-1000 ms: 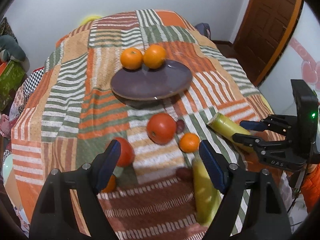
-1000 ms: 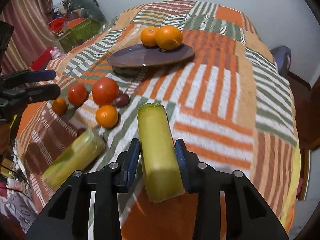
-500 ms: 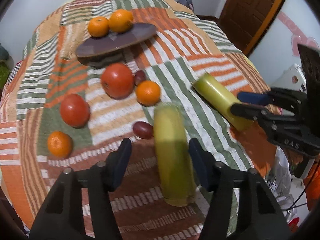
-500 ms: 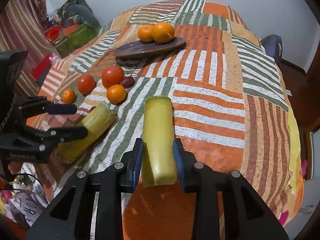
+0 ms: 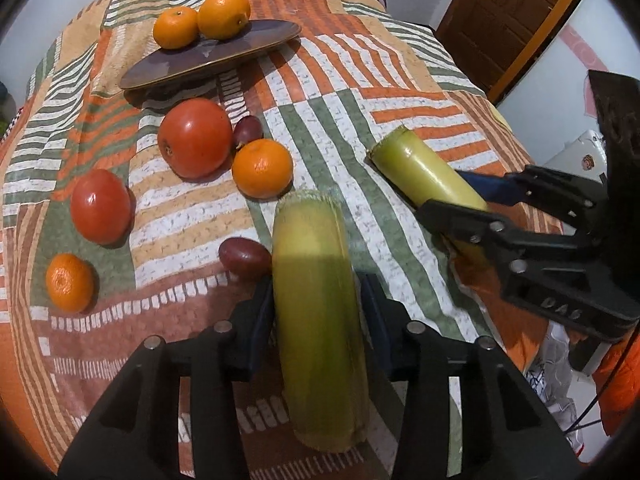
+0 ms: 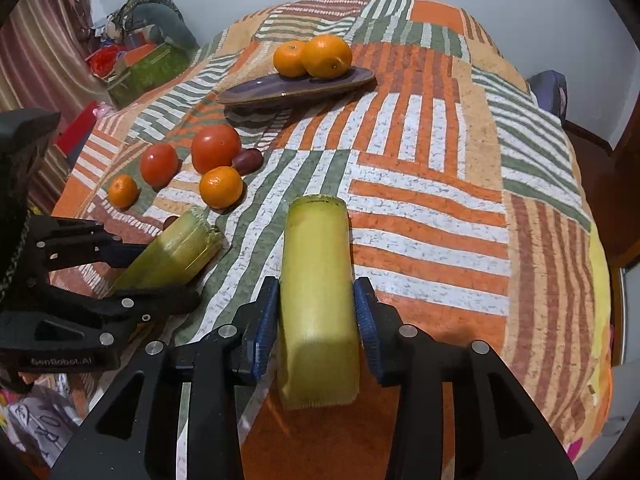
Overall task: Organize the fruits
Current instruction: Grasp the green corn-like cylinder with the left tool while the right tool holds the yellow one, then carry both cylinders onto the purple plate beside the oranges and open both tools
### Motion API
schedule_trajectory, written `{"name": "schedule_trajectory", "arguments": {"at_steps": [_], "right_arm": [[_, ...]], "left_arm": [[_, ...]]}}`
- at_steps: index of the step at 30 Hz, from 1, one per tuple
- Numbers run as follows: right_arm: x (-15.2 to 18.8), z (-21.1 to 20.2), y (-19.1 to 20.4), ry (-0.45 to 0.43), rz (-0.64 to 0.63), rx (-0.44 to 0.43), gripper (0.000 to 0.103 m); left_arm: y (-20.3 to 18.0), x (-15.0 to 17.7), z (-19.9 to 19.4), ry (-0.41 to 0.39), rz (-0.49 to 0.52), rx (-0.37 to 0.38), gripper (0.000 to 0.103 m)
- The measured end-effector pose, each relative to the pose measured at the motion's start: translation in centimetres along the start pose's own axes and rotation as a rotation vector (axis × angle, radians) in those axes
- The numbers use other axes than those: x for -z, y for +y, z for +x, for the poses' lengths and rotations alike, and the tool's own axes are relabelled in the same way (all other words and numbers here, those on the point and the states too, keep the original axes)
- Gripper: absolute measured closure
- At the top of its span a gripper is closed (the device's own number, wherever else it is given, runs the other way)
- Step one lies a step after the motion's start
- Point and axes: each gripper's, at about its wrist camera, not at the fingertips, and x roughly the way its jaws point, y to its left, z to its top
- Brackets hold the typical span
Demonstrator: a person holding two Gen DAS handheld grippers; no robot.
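Observation:
A ribbed green stalk (image 5: 316,240) lies on the cloth between the pads of my left gripper (image 5: 316,282), whose jaws are closing and now rest against its sides. A smooth yellow stalk (image 6: 316,240) lies between the pads of my right gripper (image 6: 316,282), whose jaws are opening, with thin gaps on both sides. A dark plate (image 5: 224,52) at the back holds two oranges (image 5: 224,14). Two tomatoes (image 5: 195,138), two loose oranges (image 5: 262,168) and two dark plums (image 5: 245,258) lie in front of it.
A patchwork cloth (image 6: 440,160) covers the whole surface, which falls away at the right and near edges. Boxes and cushions (image 6: 148,68) are piled beyond the far left edge. A wooden door (image 5: 508,12) stands at the back right.
My left gripper came down and to the right over the ribbed stalk, and its jaws narrowed around it. The right gripper stayed put and its pads parted slightly from the smooth stalk.

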Motion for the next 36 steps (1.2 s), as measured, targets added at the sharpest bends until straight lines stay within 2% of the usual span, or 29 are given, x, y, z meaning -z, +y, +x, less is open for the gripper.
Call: {"name": "schedule_trajectory", "arguments": {"at_steps": [1, 7, 12, 19, 36], "right_arm": [[0.0, 0.3, -0.1, -0.002, 0.011, 0.000, 0.066], [0.3, 0.1, -0.6, -0.042, 0.068, -0.026, 0.068], [0.3, -0.5, -0.1, -0.056, 0.060, -0.020, 0.068], [-0.3, -1.7, 0.7, -0.085, 0.032, -0.008, 0.068], [-5.0, -3.4, 1.9, -0.181, -0.004, -0.004, 0.068]], "left_arm": [[0.0, 0.0, 0.1, -0.008, -0.004, 0.000, 0.064], [0.4, 0.3, -0.1, -0.028, -0.027, 0.016, 0.065], [0.5, 0.5, -0.9, -0.032, -0.027, 0.011, 0.065], [0.9, 0.2, -3.0, -0.090, -0.034, 0.008, 0.066], [3.4, -3.4, -7.8, -0.234, -0.057, -0.040, 0.067]]}}
